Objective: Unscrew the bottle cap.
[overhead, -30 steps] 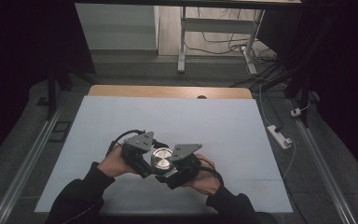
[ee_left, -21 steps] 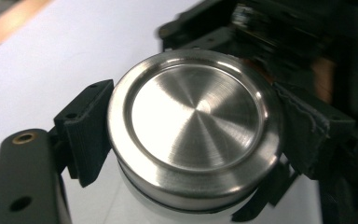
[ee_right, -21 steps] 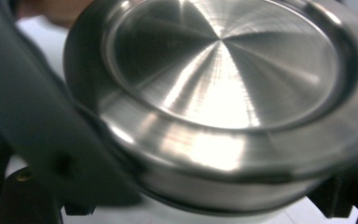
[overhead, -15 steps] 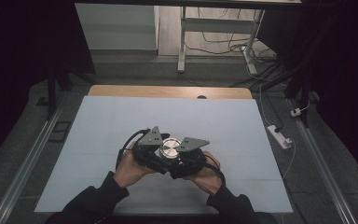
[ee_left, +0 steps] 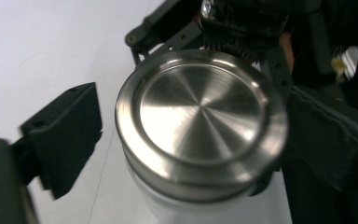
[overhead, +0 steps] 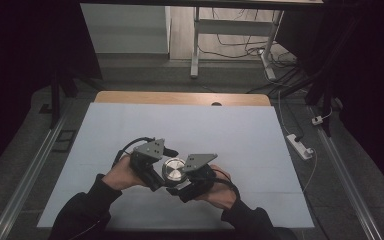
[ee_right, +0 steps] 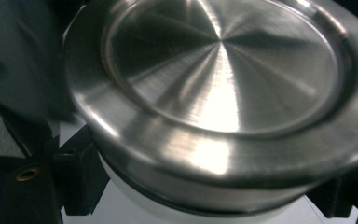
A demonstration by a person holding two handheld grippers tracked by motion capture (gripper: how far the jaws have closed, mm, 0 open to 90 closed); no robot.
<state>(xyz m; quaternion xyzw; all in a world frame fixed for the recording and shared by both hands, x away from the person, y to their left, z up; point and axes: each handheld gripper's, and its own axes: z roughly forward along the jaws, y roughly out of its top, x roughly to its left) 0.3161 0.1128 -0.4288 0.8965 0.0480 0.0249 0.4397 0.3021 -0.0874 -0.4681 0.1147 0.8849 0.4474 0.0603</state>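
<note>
Bottle [overhead: 174, 170]: stood upright near the front edge of the counter [overhead: 230, 125], midway between its side edges, white body under a brushed steel lid [ee_left: 200, 119].
Lid: sat flat and square on the neck, seemingly screwed on; no gap seen under its rim.
Right gripper [overhead: 184, 186]: pinched the white body below the lid, jaws pressed on either side, likely to brace the bottle against turning.
Left gripper [overhead: 161, 169]: jaws apart around the lid rim, just been closing in again; left jaw stood clear of the rim with white counter showing between, so no pinch yet. Far jaw blurred against the lid, contact not to be told.
Hands: met close together from the front edge, one on each side of the bottle, so both grippers could work the same piece.
Step judged: re-gripping the lid between twists, probably to unscrew it.
Risk judged: smooth steel rim, easy to slip on if caught off-centre.
</note>
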